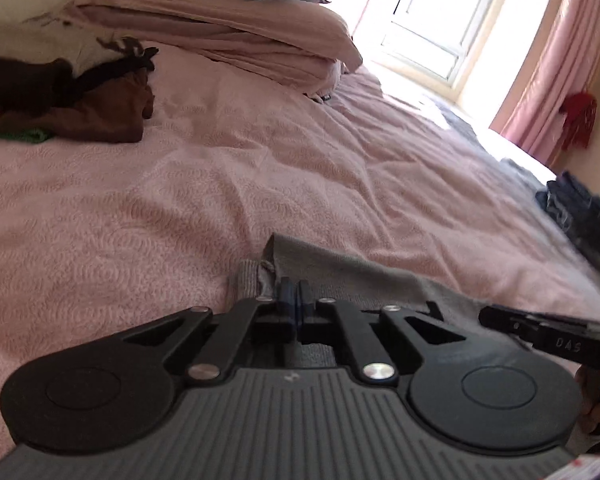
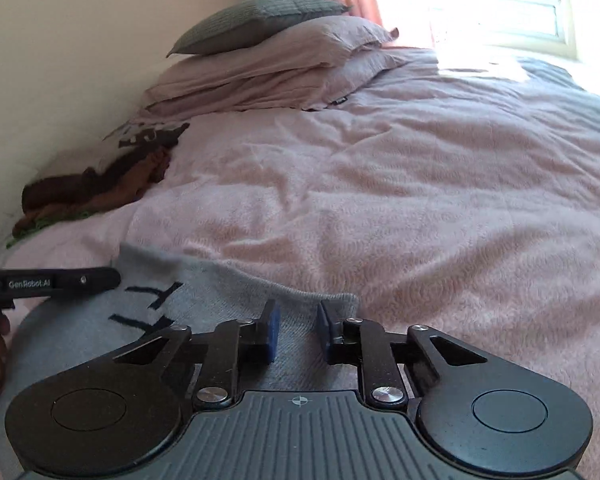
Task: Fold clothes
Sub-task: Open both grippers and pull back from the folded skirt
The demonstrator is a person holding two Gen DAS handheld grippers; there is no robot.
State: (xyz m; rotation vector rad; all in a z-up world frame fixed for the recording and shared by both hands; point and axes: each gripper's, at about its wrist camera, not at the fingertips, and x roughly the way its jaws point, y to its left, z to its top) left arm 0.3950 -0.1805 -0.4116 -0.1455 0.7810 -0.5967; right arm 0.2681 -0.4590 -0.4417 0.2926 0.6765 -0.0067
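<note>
A grey knit sweater [image 2: 220, 320] with dark lettering lies on the pink bedspread [image 2: 380, 200], close in front of both grippers. In the left wrist view my left gripper [image 1: 294, 294] is shut, its blue pads pinched together on a bunched edge of the sweater [image 1: 340, 272] beside a ribbed cuff. My right gripper [image 2: 298, 332] is open, and the ribbed hem lies between and under its blue pads [image 2: 272, 332] without being pressed. Each gripper's black finger shows from the side in the other's view: the right gripper [image 1: 488, 316] and the left gripper [image 2: 112, 276].
A heap of brown and dark clothes [image 1: 100, 112] lies at the far left by the wall. Stacked pillows [image 2: 268, 60] sit at the bed's head. Folded dark garments [image 1: 580, 220] rest at the right edge. Behind are a bright window [image 1: 440, 20] and pink curtains [image 1: 560, 60].
</note>
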